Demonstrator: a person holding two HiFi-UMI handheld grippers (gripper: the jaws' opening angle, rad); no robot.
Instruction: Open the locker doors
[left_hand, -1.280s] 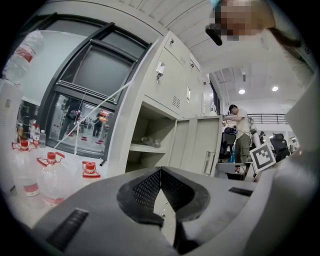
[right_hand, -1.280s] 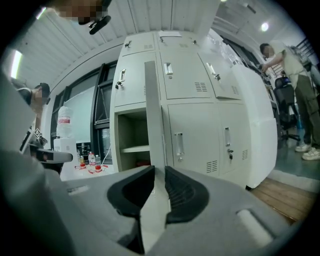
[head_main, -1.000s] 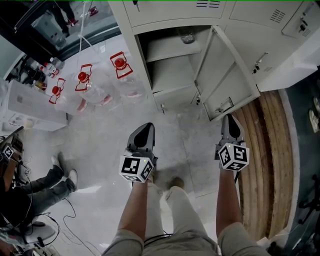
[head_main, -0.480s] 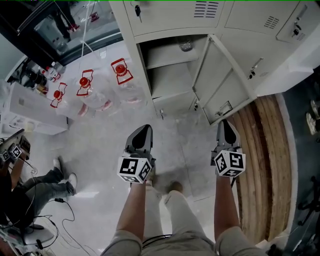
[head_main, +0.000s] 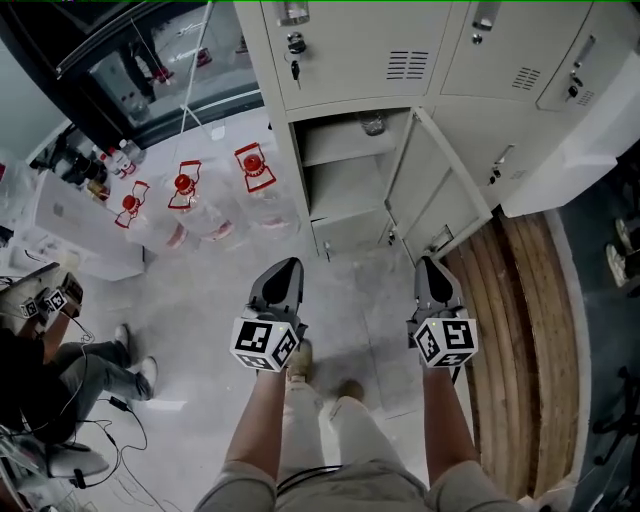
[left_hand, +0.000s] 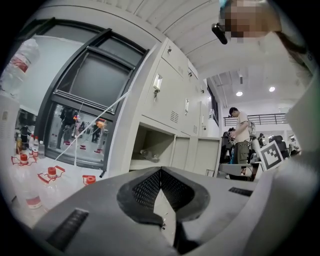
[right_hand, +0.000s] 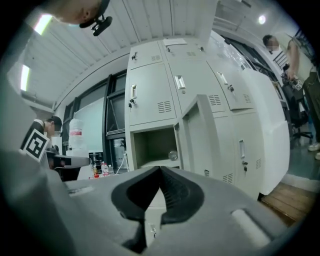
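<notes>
The lower locker's door (head_main: 440, 190) stands swung out to the right of its open compartment (head_main: 345, 175). The upper doors (head_main: 370, 50) are closed. My left gripper (head_main: 283, 272) is shut and empty, held over the floor in front of the open compartment (left_hand: 150, 147). The right gripper (head_main: 430, 268) hangs just before the door's free edge, apart from it. Its jaws have just been closing and are shut on nothing. In the left gripper view the tips (left_hand: 160, 170) meet. In the right gripper view the tips (right_hand: 160, 167) meet too, below the open door (right_hand: 197, 135).
A small clear object (head_main: 372, 124) lies on the compartment's shelf. Large water bottles with red caps (head_main: 185, 190) stand on the floor at the left. A wooden platform (head_main: 520, 320) runs along the right. A seated person (head_main: 60, 380) is at the far left.
Both grippers have risen, and the row of upper lockers has come into view. The right gripper has drawn back from the open door's handle edge.
</notes>
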